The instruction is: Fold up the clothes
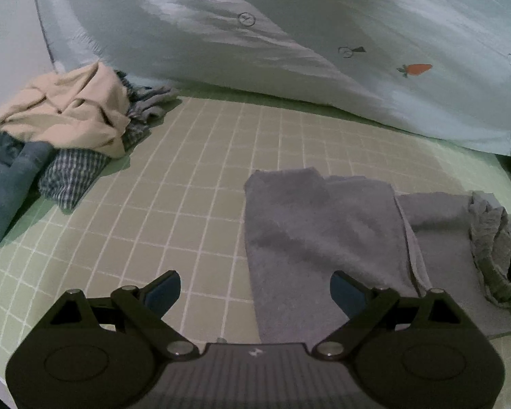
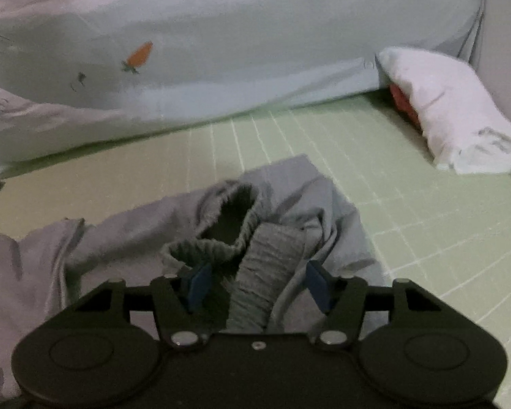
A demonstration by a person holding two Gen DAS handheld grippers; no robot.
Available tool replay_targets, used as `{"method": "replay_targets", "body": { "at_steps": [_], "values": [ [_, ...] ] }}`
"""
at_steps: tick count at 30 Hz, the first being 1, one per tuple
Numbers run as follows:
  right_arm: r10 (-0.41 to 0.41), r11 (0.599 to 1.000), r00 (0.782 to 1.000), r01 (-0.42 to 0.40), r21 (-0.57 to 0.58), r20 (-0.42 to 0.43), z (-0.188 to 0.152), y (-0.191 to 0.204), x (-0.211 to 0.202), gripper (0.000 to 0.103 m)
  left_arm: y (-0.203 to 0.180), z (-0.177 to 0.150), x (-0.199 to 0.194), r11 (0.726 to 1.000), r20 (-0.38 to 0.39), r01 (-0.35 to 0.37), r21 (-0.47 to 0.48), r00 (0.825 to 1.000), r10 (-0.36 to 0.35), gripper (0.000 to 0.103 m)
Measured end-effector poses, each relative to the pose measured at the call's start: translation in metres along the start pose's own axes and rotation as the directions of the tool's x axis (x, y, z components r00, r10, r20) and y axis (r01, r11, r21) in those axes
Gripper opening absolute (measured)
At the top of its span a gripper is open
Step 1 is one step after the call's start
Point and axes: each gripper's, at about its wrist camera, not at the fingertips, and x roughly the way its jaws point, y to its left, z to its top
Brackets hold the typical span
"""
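Grey pants [image 1: 323,238] lie on the green grid sheet [image 1: 187,204], partly folded, the ribbed waistband [image 1: 494,248] bunched at the right. My left gripper [image 1: 255,293] is open and empty, low over the pants' left edge. In the right wrist view my right gripper [image 2: 257,286] is open, with the pants' ribbed waistband [image 2: 269,279] lying between its jaws; the rest of the grey pants [image 2: 119,238] spreads left.
A pile of unfolded clothes [image 1: 61,126], beige on top with plaid and denim below, sits at the far left. A pale quilt with a carrot print [image 1: 289,34] lies across the back. A rolled white cloth [image 2: 449,109] lies at the far right.
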Motion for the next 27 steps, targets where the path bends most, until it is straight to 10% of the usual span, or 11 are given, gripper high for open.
{"method": "replay_targets", "body": {
  "at_steps": [4,8,16,21,27],
  "values": [
    [-0.007,1.0,0.999,0.008,0.028,-0.042,-0.005,-0.001,0.016,0.057,0.001,0.003,0.001,1.0,0.004,-0.008,-0.004,1.0,0.008,0.094],
    [0.02,1.0,0.999,-0.019,0.024,-0.035,-0.001,-0.003,0.018,0.009,0.004,0.003,0.003,1.0,-0.003,-0.011,-0.013,1.0,0.011,0.095],
    [0.253,0.961,0.964,-0.241,-0.134,0.085,0.012,0.049,-0.03,0.005,0.01,0.0,0.005,1.0,-0.015,-0.023,-0.01,1.0,0.023,0.095],
    [0.321,0.921,0.944,-0.33,-0.207,-0.079,-0.017,0.091,-0.007,0.02,0.015,0.001,0.007,0.999,-0.019,-0.024,-0.034,1.0,0.024,0.095],
    [0.271,0.95,0.963,-0.267,-0.162,0.004,-0.015,0.074,-0.032,0.092,0.017,0.001,0.014,0.998,-0.037,-0.025,-0.054,0.999,0.023,0.095]
  ]
}}
